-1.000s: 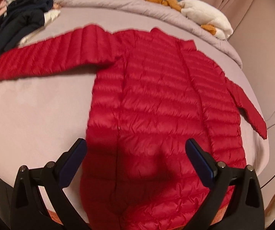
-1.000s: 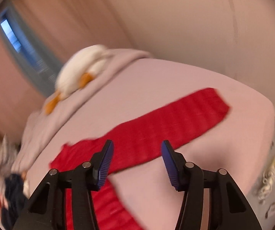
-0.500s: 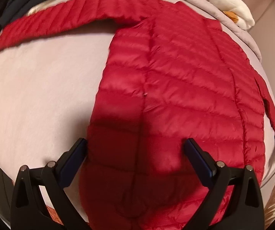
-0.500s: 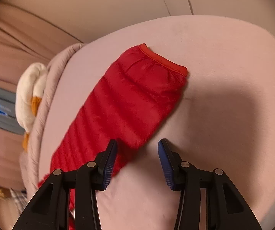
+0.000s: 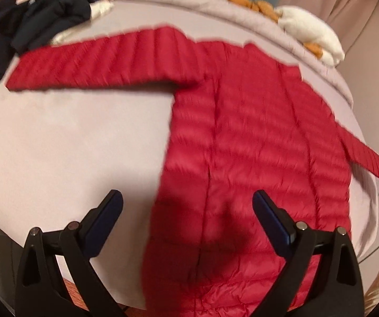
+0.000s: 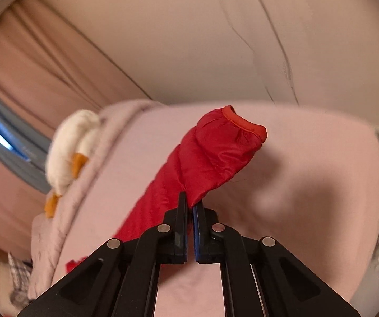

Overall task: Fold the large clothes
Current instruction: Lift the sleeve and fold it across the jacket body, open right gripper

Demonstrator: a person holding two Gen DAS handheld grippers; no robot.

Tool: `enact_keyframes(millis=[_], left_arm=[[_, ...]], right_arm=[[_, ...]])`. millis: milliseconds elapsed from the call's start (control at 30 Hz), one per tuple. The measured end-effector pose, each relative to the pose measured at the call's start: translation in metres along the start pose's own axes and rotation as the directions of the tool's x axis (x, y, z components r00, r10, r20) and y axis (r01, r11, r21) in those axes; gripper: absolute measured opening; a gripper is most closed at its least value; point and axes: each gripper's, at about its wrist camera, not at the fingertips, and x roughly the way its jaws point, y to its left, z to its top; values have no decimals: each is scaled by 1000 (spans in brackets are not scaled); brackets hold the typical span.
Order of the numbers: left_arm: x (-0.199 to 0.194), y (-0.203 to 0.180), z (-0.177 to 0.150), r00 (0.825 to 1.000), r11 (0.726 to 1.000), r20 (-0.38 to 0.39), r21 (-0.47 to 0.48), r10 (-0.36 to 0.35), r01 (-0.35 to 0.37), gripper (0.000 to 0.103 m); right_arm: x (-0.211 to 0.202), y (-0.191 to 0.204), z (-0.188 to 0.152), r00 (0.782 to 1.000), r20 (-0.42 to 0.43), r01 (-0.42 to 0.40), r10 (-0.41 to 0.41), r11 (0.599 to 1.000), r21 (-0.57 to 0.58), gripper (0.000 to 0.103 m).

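Observation:
A red quilted puffer jacket (image 5: 255, 145) lies flat on the pale pink bed (image 5: 70, 145), one sleeve (image 5: 97, 63) stretched out to the left. Above its lower left part my left gripper (image 5: 186, 211) hovers open, with nothing between the pads. The jacket's other sleeve (image 6: 216, 153) shows in the right wrist view, its cuff (image 6: 245, 122) lifted off the bed. My right gripper (image 6: 190, 203) is shut on this sleeve, pinching the fabric a short way behind the cuff. At the right edge of the left wrist view that sleeve (image 5: 366, 158) runs taut towards the frame's edge.
Dark clothes (image 5: 38, 13) are heaped at the bed's far left. A white and orange plush toy (image 5: 311, 31) and a folded grey quilt (image 5: 189, 2) lie along the far edge. Curtains (image 6: 31, 60) and a wall stand behind. Bare sheet spreads left of the jacket.
My right gripper closed on the sleeve near its cuff and raised it. The left gripper drew back from the jacket, so more of the bed and the left sleeve show.

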Motion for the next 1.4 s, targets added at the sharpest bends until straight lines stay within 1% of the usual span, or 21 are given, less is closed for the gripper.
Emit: enact_keyframes(millis=[100,200,300,367,400,433,467,567,633,700,767,800,933,967,1033,1100,1167,1233,1300,1400], left_arm=[[-22,8,11,998,1000,65,-19,-1,3,99],[-36,10,20,994,1000,113,-29,1,3,99],[-50,14,24,989,999,149,-42,1,5,99],[-57,14,27,986,999,164,-46,-3,11,99],[-60,13,29,985,999,173,-48,-5,13,99],[-63,14,29,983,999,181,-48,-6,15,99],[-68,14,30,981,999,195,-47,-5,15,99],[-77,15,30,977,999,215,-46,1,10,99],[-80,16,30,975,999,222,-51,-2,14,99],[-81,15,31,975,998,224,-55,-7,19,99],[-81,15,32,975,998,222,-56,-7,20,99],[-82,15,32,976,998,220,-57,-7,20,99],[-83,15,32,975,998,223,-57,-7,20,99],[-84,15,32,974,998,225,-59,-7,21,99],[-84,15,32,974,998,227,-62,-9,23,99],[-84,15,31,974,998,227,-64,-7,22,99],[-84,16,31,974,998,228,-65,-7,22,99],[-84,17,31,974,997,225,-67,-6,22,99],[-83,19,31,975,997,224,-69,-9,25,99],[-81,23,31,975,997,221,-76,-8,26,99]], right_arm=[[-29,35,6,997,55,-39,45,994,-100,4],[-55,80,5,990,98,-82,106,972,-220,4],[-74,116,-4,980,99,-137,175,942,-306,4],[-84,140,-11,970,87,-181,227,914,-363,4],[-90,155,-17,963,75,-208,258,893,-398,4],[-88,167,-21,959,66,-222,274,880,-420,4],[-90,181,-26,952,50,-247,301,858,-451,4],[-97,209,-44,935,-1,-303,354,800,-518,4],[-97,223,-57,922,-51,-346,383,759,-552,4],[-91,240,-72,906,-113,-393,408,708,-586,4],[-86,254,-88,893,-158,-423,420,667,-613,4],[-82,260,-96,883,-189,-445,429,641,-626,4],[-84,272,-131,843,-300,-524,447,558,-644,4],[-89,270,-141,837,-320,-535,444,539,-650,4],[-88,279,-162,824,-371,-557,429,495,-667,4],[-88,282,-184,806,-431,-588,407,455,-669,4],[-88,283,-198,795,-472,-605,382,433,-668,4],[-83,287,-217,790,-504,-612,349,414,-674,4],[-79,287,-237,774,-552,-633,310,390,-669,4],[-78,285,-256,761,-595,-647,260,367,-668,4]])
